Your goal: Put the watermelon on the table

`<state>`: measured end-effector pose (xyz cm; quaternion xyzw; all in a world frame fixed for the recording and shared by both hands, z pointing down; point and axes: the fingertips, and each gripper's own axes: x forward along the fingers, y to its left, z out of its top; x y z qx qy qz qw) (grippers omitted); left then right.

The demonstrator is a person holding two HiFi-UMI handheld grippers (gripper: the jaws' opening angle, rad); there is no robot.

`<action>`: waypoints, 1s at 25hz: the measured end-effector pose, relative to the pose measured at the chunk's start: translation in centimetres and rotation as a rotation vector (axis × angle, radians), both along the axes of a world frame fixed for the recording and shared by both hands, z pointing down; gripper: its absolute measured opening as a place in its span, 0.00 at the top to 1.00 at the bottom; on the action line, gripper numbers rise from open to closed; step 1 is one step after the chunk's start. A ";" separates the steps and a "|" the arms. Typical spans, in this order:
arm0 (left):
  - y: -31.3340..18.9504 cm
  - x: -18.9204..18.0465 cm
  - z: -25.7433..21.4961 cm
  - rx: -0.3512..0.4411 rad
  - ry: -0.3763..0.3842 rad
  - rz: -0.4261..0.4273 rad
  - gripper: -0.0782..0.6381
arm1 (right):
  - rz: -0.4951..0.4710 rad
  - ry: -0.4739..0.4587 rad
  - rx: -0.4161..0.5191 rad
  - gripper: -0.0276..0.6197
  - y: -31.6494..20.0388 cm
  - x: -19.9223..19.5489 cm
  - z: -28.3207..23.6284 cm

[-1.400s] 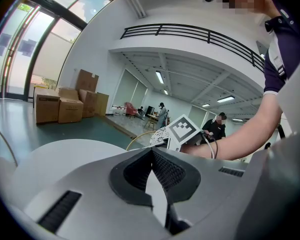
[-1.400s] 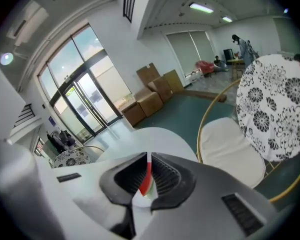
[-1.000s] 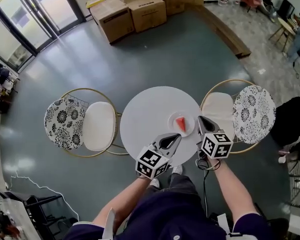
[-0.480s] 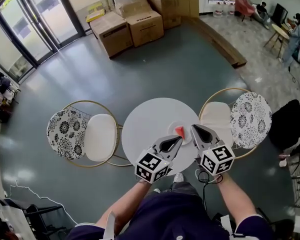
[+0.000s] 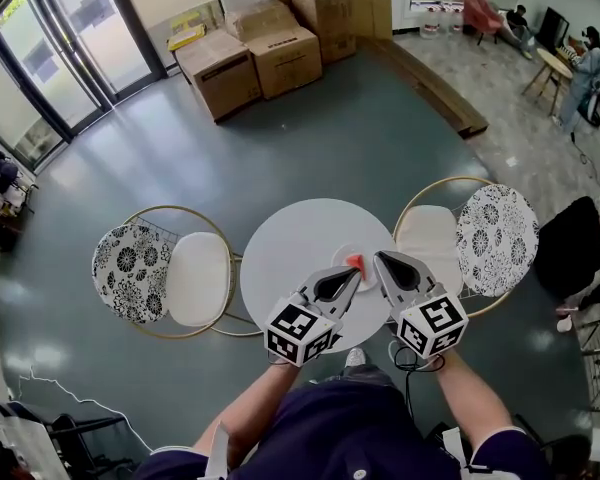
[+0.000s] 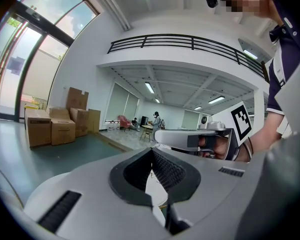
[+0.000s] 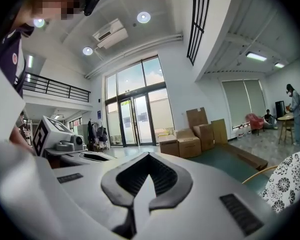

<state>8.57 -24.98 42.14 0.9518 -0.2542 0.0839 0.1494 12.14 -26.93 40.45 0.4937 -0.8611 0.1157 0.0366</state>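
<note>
- Two closed tools are nosing in: the left gripper (image 5: 356,273) and the right gripper (image 5: 378,257) each have their jaws pressed together with nothing between them.
- Resting on a small white plate (image 5: 368,274), the red watermelon (image 5: 354,261) slice sits on the right-hand part of the round table (image 5: 290,253), with both tips almost over it.
- My worry is that either tool arrives still closed. Its nose would shove the slice, or skid the plate toward the nearby table edge, instead of straddling the fruit.
- If the jaws open late, the wedge could tip over, and a pinch on its thin point may slip off.
- Compared with a second ago, both grippers have come forward. The right one was out beside the plate then and now crowds the slice, which shows less clearly than before.
</note>
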 end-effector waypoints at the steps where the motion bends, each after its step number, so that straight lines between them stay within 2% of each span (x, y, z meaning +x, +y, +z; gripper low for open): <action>1: -0.1 0.0 -0.1 0.001 0.001 0.000 0.88 | -0.001 0.001 0.002 0.95 0.0 -0.1 -0.1; 25: 0.3 -0.3 -0.8 0.005 0.017 0.008 0.88 | -0.003 -0.024 0.040 0.95 0.3 -0.8 -1.7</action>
